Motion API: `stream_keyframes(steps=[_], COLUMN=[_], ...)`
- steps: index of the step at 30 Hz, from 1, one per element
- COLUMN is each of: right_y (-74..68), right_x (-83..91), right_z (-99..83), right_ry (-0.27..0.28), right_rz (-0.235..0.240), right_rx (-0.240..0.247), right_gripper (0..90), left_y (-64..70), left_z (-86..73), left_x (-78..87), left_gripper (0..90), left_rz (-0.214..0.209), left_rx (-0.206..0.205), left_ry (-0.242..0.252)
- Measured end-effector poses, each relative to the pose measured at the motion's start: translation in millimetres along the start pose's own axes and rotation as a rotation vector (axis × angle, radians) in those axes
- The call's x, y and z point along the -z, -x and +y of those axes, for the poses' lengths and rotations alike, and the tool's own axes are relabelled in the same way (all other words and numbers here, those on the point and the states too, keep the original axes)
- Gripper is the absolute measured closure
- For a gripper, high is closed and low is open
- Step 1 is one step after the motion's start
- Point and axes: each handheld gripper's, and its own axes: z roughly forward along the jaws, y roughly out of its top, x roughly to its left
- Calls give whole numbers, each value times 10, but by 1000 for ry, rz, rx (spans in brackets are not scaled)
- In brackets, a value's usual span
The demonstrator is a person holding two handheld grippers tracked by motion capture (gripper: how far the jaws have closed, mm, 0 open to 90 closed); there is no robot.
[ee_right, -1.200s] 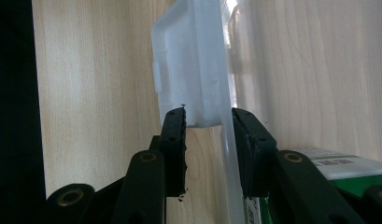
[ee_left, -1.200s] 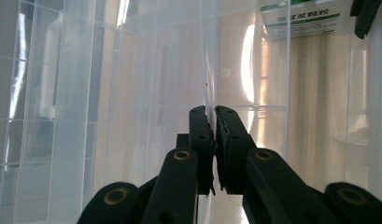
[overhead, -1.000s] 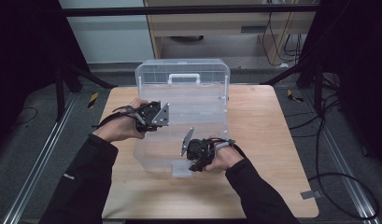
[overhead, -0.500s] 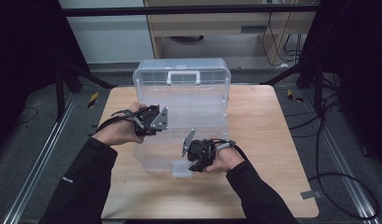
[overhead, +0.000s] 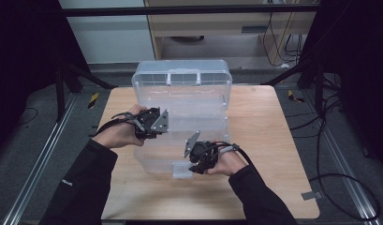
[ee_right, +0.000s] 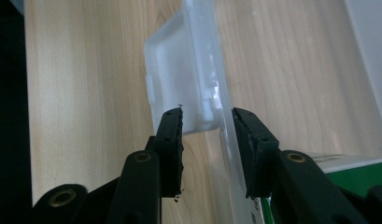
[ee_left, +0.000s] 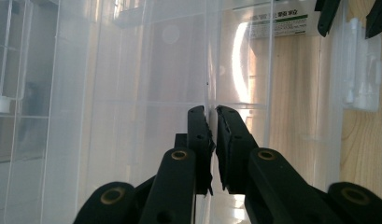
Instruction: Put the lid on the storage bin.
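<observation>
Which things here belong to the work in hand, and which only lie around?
In use:
clear plastic box
its front latch
left hand-held gripper
right hand-held gripper

Lying about:
yellow-black tool on the floor
cables

Place: we take this for a lab or recording workshop, not a home.
Tabletop: we see a bare, light wooden square standing alone on grey carpet.
Frame: black metal bars and dark curtains enclose the work area.
Floor: metal rails run along both sides, and loose black cables trail across it.
Background: a wooden cabinet with hanging wires.
</observation>
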Motion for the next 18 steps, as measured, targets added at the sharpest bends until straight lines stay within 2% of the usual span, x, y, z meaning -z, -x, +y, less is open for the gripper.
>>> stream_keyframes(steps=[6,10,11,14,16,18], right_y=[-12,-32,-38,-39,-36,-17], right_x=[105,215,248,407,445,516], right_z=[-109,-156,-168,-222,-240,-287], right_ry=[117,158,178,249,267,305], right_rz=[-17,-31,-23,-40,-50,-56], right_rx=[-36,-44,-59,-93,-106,-148], right_gripper=[647,639,636,654,658,682], left_y=[1,6,5,7,8,9], left_z=[6,-2,-2,1,1,0], left_x=[5,0,4,4,4,4], left_gripper=[837,836,836,836,836,836], left_rz=[-4,3,2,3,4,3], left_rx=[2,0,-1,-3,-4,-4], left_ry=[-7,4,0,-2,-2,-2])
